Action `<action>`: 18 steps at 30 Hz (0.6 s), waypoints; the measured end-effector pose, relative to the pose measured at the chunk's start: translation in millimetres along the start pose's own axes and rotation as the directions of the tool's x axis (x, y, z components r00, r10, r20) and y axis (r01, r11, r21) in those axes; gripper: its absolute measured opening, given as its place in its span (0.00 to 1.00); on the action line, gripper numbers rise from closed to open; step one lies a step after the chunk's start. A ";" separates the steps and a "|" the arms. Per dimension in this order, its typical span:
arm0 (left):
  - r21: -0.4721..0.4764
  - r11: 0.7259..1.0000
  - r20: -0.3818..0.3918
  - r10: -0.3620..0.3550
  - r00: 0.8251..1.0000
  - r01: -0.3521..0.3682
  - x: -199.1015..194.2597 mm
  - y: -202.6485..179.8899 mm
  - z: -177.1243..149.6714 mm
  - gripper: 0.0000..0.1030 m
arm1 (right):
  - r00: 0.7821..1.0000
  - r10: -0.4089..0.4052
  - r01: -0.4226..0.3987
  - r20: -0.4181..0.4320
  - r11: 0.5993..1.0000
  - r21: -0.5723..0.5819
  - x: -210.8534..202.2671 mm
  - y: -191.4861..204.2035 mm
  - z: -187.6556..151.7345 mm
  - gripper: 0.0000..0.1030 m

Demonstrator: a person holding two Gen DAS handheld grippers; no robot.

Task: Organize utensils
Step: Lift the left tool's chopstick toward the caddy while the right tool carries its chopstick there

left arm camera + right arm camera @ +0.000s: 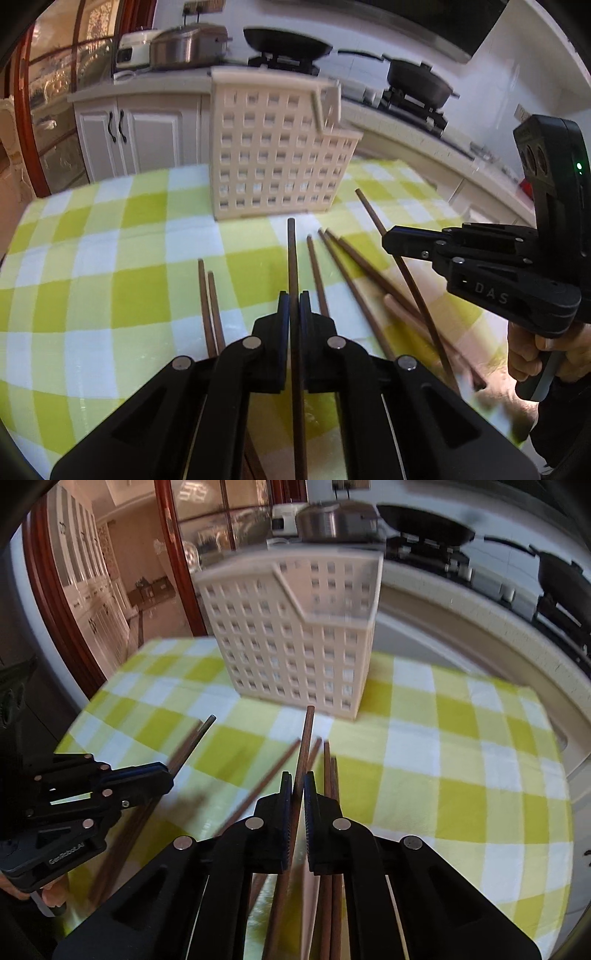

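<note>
- Black left hand-held gripper (294, 295) clamps one slim dark wooden chopstick (291, 251).
- Right hand-held gripper (298, 775) pinches another brown chopstick (307, 731).
- Cream perforated plastic caddy (273, 155) stands upright on checkered cloth (110, 258).

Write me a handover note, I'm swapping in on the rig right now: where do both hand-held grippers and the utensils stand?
Left hand-held gripper: shut on one chopstick.
Right hand-held gripper: shut on another chopstick.
Beige utensil holder stands upright on the checkered tablecloth; no chopsticks visible in it.
Loose chopsticks lie on the cloth.
Left: put both held ones in the holder, then the rest.
</note>
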State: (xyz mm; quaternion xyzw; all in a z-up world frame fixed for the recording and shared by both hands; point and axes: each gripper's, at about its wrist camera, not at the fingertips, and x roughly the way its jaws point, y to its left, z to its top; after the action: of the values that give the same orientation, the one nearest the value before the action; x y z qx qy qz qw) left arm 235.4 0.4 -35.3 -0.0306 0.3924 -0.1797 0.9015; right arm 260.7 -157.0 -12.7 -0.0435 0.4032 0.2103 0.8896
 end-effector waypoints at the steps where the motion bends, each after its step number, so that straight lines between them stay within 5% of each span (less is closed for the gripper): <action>1: 0.003 1.000 0.014 -0.001 1.000 0.001 -6.5 -1.2 1.7 0.05 | 1.000 0.001 -0.001 0.013 1.000 -0.001 -6.2 1.7 2.1 0.06; 18: 0.041 0.998 0.210 0.027 0.977 -0.037 -108.7 -25.8 13.9 0.05 | 0.977 0.019 -0.013 0.211 0.999 -0.031 -114.4 27.6 4.3 0.06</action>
State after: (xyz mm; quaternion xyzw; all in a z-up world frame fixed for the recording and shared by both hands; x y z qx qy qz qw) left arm 169.5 12.9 55.0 -0.0230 0.2915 -0.1696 0.9411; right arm 185.2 -169.7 76.8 -0.0308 0.3037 0.2266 0.9249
